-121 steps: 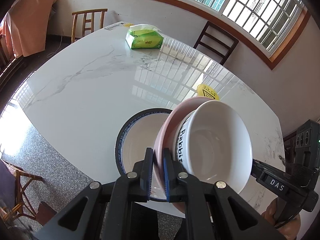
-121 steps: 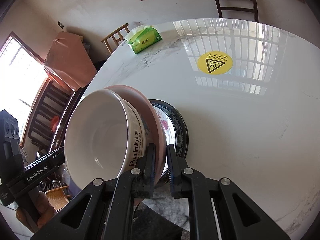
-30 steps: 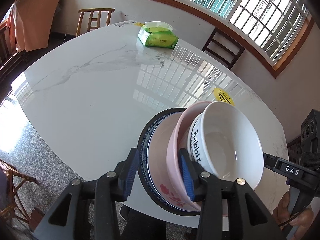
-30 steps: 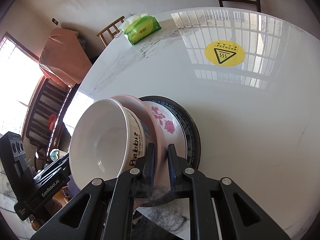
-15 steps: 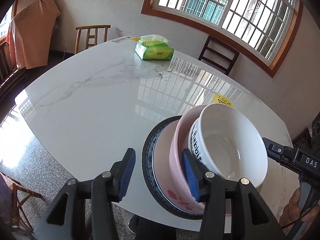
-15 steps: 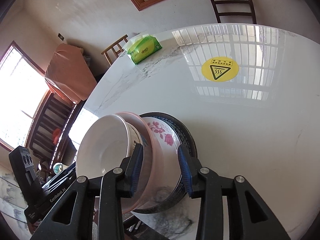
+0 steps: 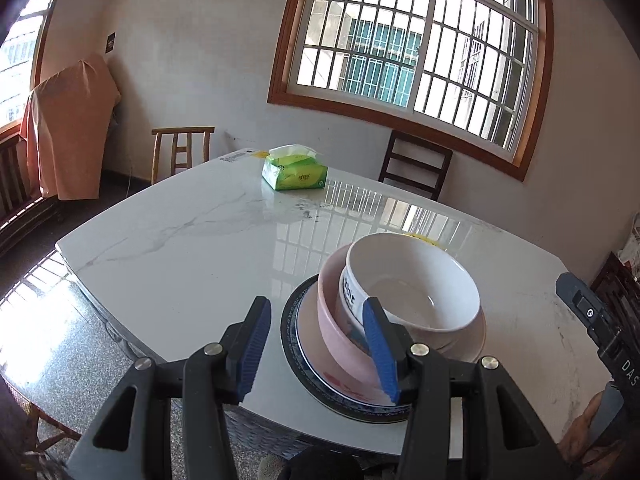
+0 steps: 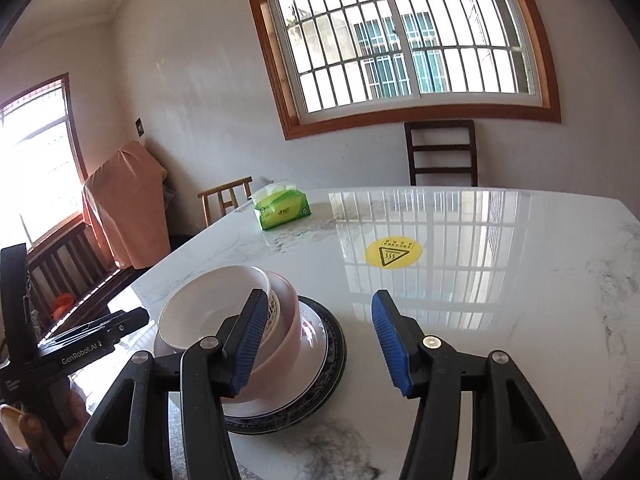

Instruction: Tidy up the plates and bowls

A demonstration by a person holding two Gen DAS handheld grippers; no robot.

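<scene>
Bowls now rest nested, white bowl (image 7: 412,280) inside pink bowl (image 7: 340,340), on the dark-rimmed plate (image 7: 292,320) near the table's (image 7: 192,240) edge, both grippers, left gripper (image 7: 318,348) and right gripper (image 8: 318,340), released, jaws spread, stacking seemingly finished.

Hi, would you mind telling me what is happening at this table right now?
A person with a two-finger gripper in each hand is stacking dishes. A white bowl sits nested in a pink bowl, which rests on a dark-rimmed plate near the edge of the marble table. Both the left gripper and the right gripper are open and hold nothing, so the stack stands on its own. A green tissue pack lies at the far side.
</scene>
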